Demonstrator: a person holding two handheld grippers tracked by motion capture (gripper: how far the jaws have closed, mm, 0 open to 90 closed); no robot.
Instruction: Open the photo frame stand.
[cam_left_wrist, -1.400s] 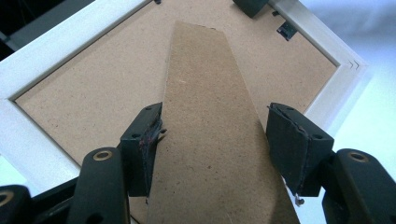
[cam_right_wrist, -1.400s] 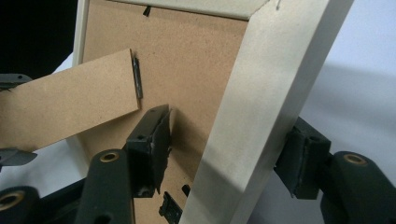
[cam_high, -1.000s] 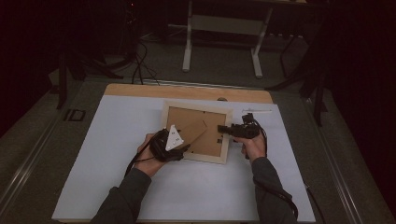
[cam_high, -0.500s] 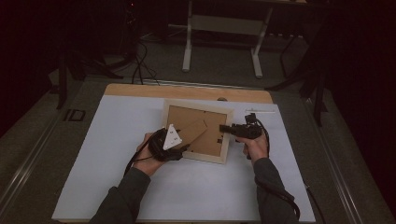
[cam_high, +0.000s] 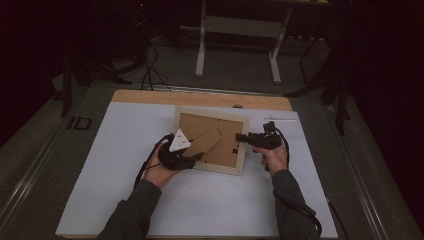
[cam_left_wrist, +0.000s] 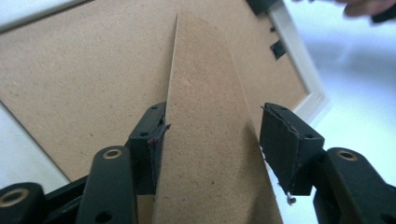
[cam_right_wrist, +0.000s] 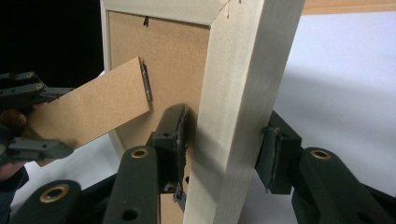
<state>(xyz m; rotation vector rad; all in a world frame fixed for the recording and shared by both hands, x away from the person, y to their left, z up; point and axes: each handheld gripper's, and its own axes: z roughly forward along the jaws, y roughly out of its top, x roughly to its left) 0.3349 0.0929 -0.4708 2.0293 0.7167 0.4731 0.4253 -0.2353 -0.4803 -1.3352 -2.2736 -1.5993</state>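
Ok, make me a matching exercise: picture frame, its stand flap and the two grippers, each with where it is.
1 picture frame; 2 stand flap; 3 left gripper; 4 right gripper.
A astride the frame's side rail; B back up on the white sheet; C hinged to the backing; D astride the flap.
Pairs: 1-B, 2-C, 3-D, 4-A. Both grippers' jaws have just been closing.

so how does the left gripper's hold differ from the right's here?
The left gripper straddles the thin brown stand flap, one pad touching, the other off; its jaws have just been closing. The right gripper clamps the thick pale frame rail, pads on both faces. Both work one face-down picture frame.
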